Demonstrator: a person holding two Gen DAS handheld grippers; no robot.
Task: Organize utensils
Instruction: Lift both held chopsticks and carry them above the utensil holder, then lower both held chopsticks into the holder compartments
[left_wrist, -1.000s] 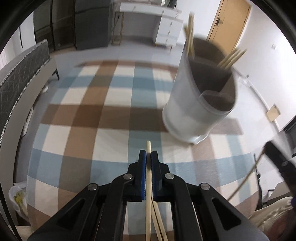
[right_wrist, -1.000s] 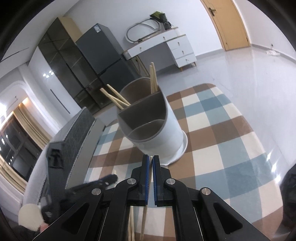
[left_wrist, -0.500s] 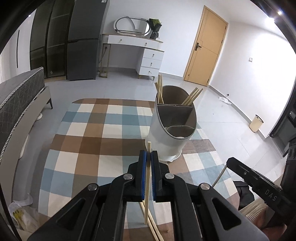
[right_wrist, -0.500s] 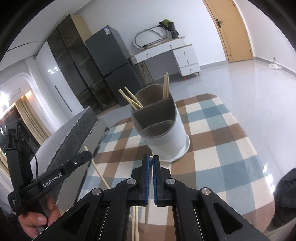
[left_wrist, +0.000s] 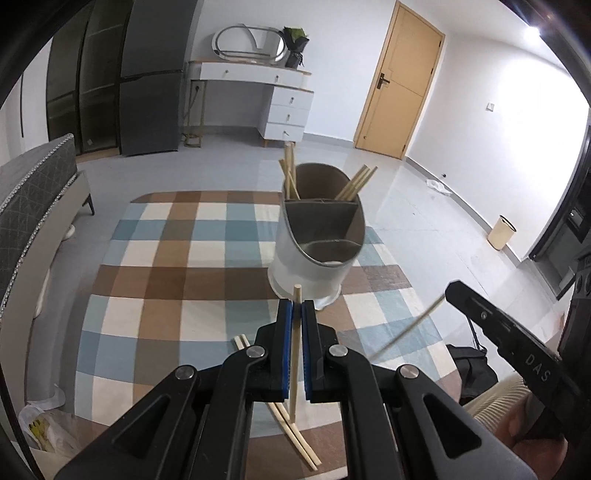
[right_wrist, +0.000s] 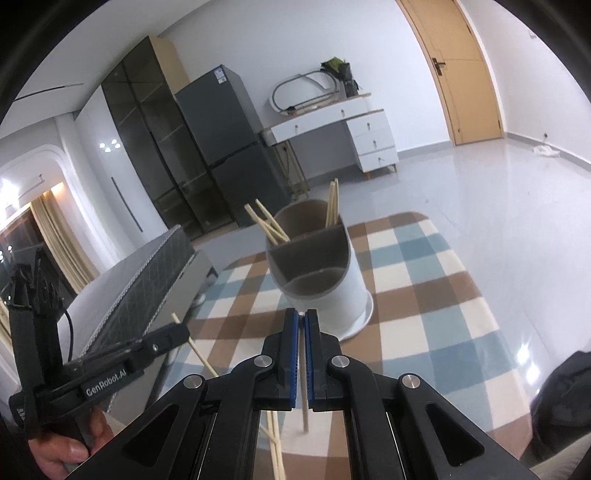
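Each claw is clamped on a single chopstick: the left claw (left_wrist: 296, 310) grips the left chopstick (left_wrist: 294, 354), the right claw (right_wrist: 302, 319) the right chopstick (right_wrist: 304, 373). The utensil holder (left_wrist: 317, 243) stands just ahead of both on the checked tabletop (left_wrist: 166, 295), seemingly below the tips. Spare chopsticks (left_wrist: 291, 432) lie beneath. Tilt each stick upright over the rear compartment before letting go.

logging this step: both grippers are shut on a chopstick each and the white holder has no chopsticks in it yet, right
Not quite: the white holder already has chopsticks standing in its back compartment, as the left wrist view shows. Left gripper and right gripper each clamp one.
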